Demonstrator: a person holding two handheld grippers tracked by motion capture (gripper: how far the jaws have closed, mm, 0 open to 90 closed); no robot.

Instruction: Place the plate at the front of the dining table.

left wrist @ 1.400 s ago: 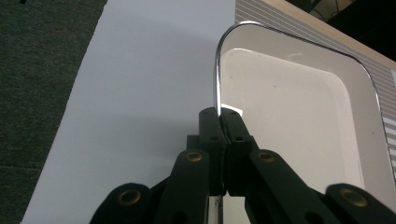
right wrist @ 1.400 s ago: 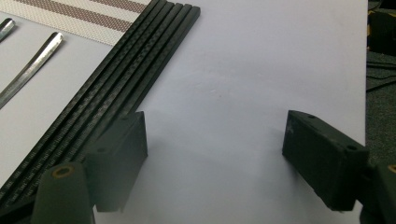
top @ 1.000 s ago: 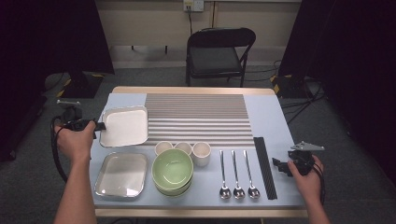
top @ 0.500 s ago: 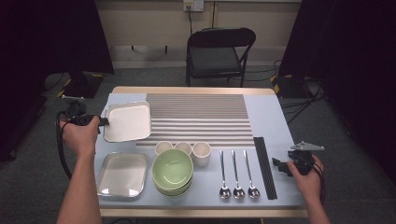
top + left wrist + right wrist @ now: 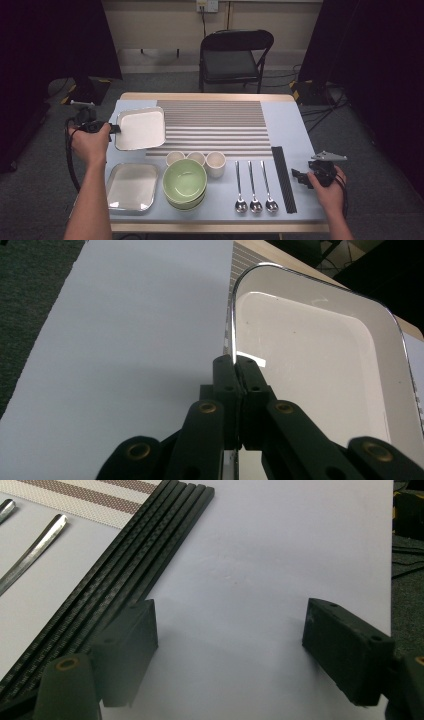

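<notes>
A white rectangular tray (image 5: 142, 127) with a shiny metal rim sits at the far left of the table, its right edge over the striped mat (image 5: 215, 125). My left gripper (image 5: 116, 129) is shut on the middle of the tray's left rim. In the left gripper view the jaws (image 5: 235, 362) pinch that rim, and the tray (image 5: 320, 350) spreads out to the right of them. My right gripper (image 5: 296, 176) rests near the table's right front edge, open, beside the black chopsticks (image 5: 283, 177). In the right gripper view nothing lies between its fingers (image 5: 230, 630), and the chopsticks (image 5: 125, 565) lie to the left.
A second metal tray (image 5: 132, 186) lies at the front left. Stacked green bowls (image 5: 185, 181) stand beside it, with three small cups (image 5: 196, 159) behind them. Three spoons (image 5: 254, 187) lie left of the chopsticks. A folding chair (image 5: 235, 55) stands beyond the table.
My left gripper has carried the white tray a little toward the far side and to the right, onto the mat's edge. The right gripper has kept still.
</notes>
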